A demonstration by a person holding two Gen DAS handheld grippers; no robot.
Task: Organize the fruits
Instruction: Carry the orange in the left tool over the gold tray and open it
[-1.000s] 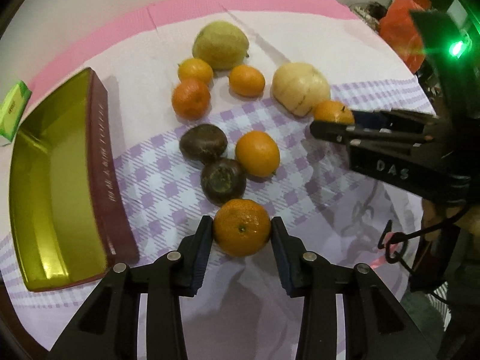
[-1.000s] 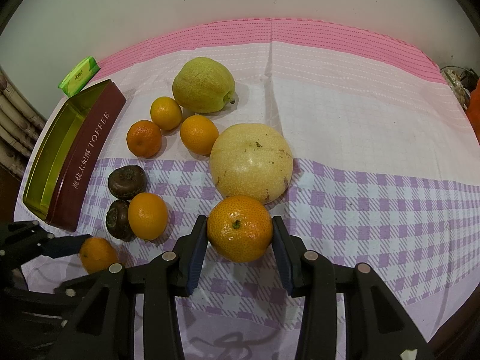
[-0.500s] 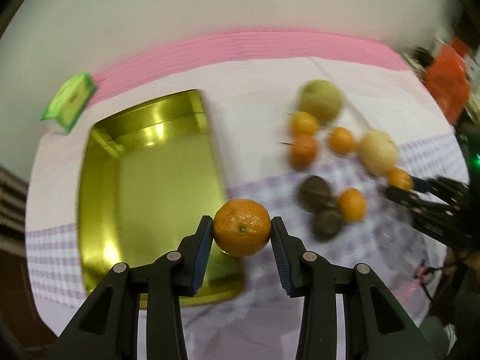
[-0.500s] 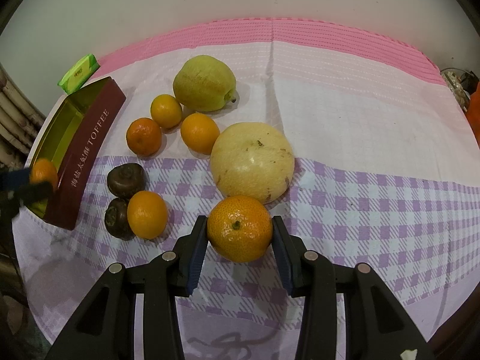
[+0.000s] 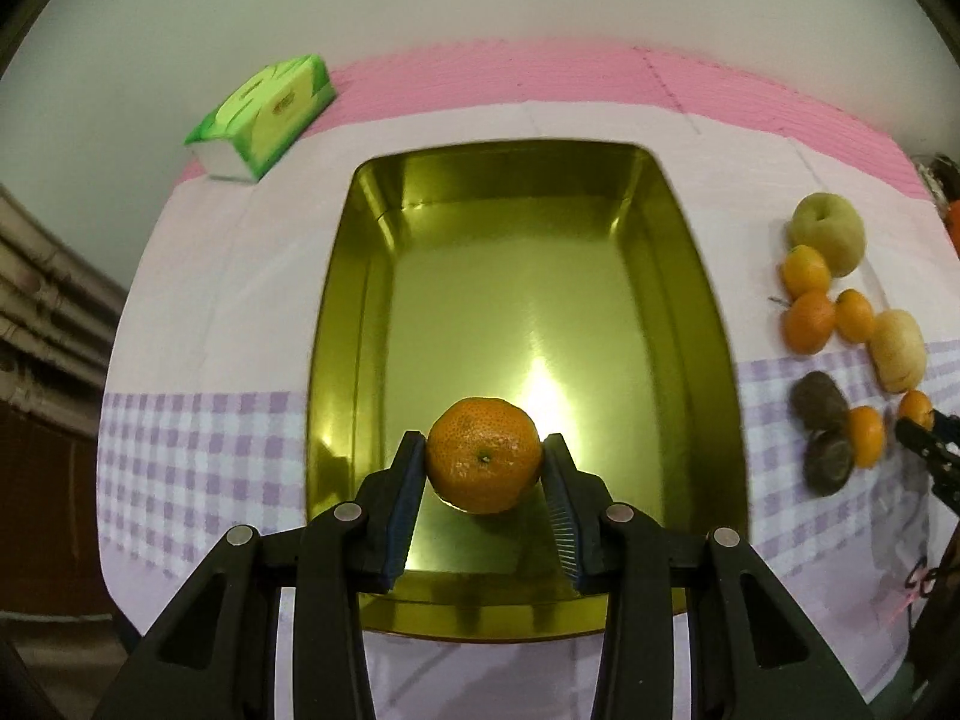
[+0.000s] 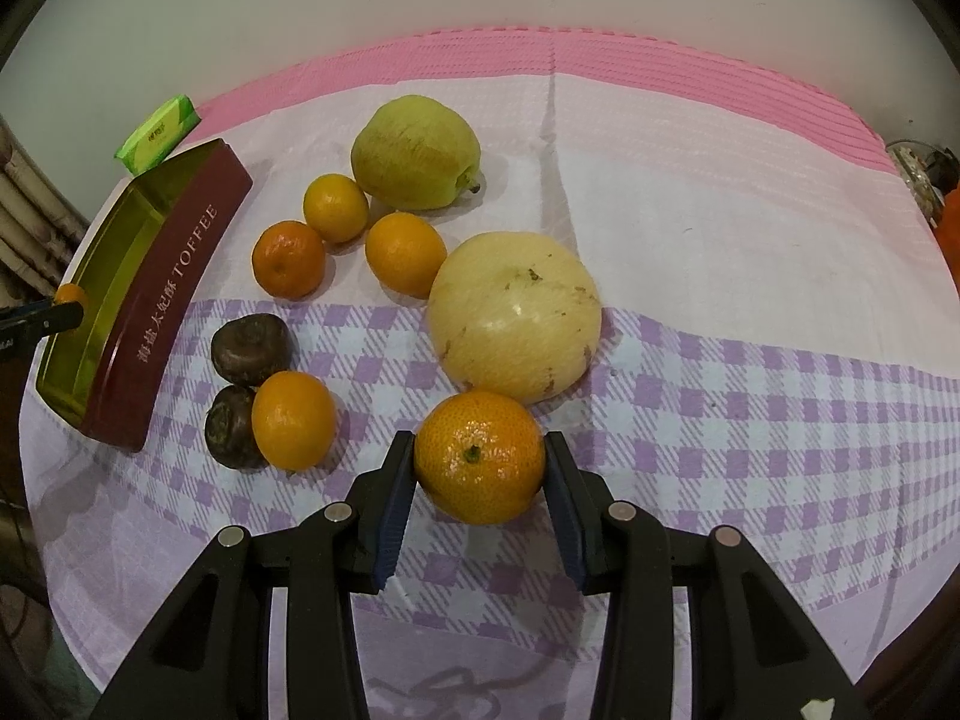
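Note:
My left gripper (image 5: 485,468) is shut on a tangerine (image 5: 483,455) and holds it above the near part of the gold toffee tin (image 5: 606,264). My right gripper (image 6: 479,468) is shut on another tangerine (image 6: 479,457), just in front of the pale melon (image 6: 516,315). On the cloth lie a green pear-like fruit (image 6: 415,151), several tangerines (image 6: 289,259) and two dark brown fruits (image 6: 249,348). The tin (image 6: 174,294) stands at the left in the right wrist view, with the left gripper's tangerine (image 6: 71,295) over it.
A green tissue pack (image 5: 264,115) lies beyond the tin at the far left. The table's checked cloth (image 6: 750,396) reaches to the right. The fruit pile (image 5: 840,324) is to the right of the tin. Dark furniture stands off the table's left edge.
My left gripper has carried its tangerine from the fruit pile leftward to above the tin. My right gripper has stayed shut on its tangerine, almost still.

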